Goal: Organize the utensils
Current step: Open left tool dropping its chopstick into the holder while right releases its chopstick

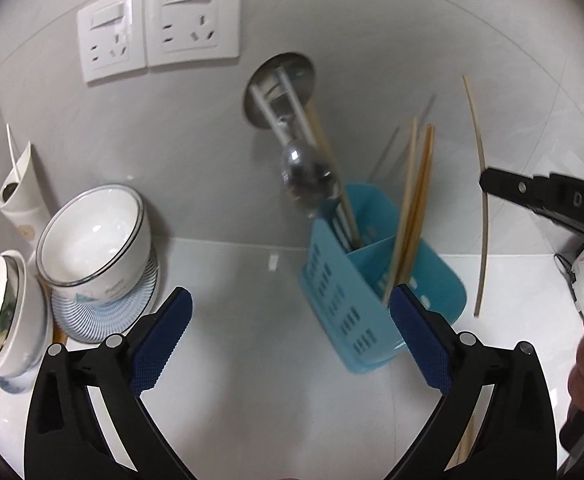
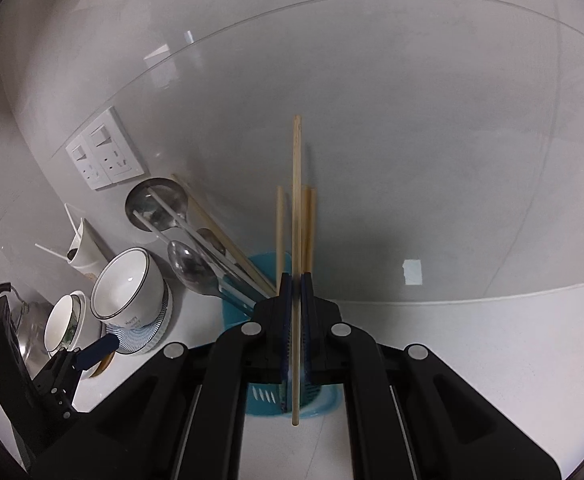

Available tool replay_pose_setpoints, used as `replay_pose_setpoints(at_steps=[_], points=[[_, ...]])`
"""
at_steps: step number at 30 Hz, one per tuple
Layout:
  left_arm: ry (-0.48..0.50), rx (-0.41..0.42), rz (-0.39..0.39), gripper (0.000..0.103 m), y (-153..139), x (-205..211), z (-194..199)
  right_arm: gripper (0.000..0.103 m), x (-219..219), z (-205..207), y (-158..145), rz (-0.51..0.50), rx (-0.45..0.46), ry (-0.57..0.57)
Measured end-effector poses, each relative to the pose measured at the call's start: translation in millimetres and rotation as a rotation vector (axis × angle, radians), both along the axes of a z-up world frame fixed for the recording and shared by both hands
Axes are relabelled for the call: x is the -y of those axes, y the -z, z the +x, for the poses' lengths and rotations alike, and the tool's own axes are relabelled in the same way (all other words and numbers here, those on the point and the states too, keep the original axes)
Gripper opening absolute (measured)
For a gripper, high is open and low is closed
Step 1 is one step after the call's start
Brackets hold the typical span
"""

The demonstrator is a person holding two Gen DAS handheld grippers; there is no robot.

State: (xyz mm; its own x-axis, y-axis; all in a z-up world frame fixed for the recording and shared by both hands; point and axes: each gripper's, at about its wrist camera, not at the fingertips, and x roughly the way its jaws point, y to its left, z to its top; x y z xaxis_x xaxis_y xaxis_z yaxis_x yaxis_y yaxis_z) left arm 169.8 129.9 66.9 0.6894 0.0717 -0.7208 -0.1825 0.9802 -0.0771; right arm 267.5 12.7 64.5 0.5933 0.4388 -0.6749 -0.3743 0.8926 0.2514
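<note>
Right gripper [image 2: 296, 312] pinches one chopstick [image 2: 296, 200] upright just before the blue caddy [image 2: 257, 268], hiding most of it. Left gripper [image 1: 290, 328], jaws spread and empty, hovers near the caddy; spoons [image 1: 308, 178] inside blur, and bowls [image 1: 95, 236] left of it sit partly cut off on the bench [image 1: 251, 360].

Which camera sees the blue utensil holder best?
The left wrist view: the blue utensil holder shows whole, both compartments and slotted side. In the right wrist view the shut right gripper, clamping a chopstick, hides most of it.

Grey wall [image 1: 372, 40] with two white sockets [image 1: 155, 28], seemingly tiled, above white counter [image 1: 251, 360].
</note>
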Motion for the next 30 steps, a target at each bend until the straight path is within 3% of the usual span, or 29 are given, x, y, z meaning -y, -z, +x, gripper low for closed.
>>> replay_pose_setpoints(at_steps=[12,23,26,28,30], points=[[-0.032,-0.052,-0.04,0.097,11.9,-31.4,-8.8,0.004,-25.3,14.0,25.3,-0.054,0.012,-0.019],[-0.023,-0.07,-0.057,0.097,13.3,-26.1,-0.9,0.007,-26.4,18.7,35.5,-0.085,-0.024,-0.035],[-0.008,-0.064,-0.045,0.097,12.0,-23.6,-1.7,0.019,-21.9,14.1,34.2,-0.093,-0.025,-0.035],[0.0,-0.061,-0.034,0.097,10.2,-20.8,-3.4,0.035,-16.4,7.7,31.3,-0.094,-0.018,-0.038],[0.005,-0.057,-0.038,0.097,9.5,-18.6,-5.5,0.043,-8.4,-1.0,28.4,-0.106,-0.006,-0.03]])
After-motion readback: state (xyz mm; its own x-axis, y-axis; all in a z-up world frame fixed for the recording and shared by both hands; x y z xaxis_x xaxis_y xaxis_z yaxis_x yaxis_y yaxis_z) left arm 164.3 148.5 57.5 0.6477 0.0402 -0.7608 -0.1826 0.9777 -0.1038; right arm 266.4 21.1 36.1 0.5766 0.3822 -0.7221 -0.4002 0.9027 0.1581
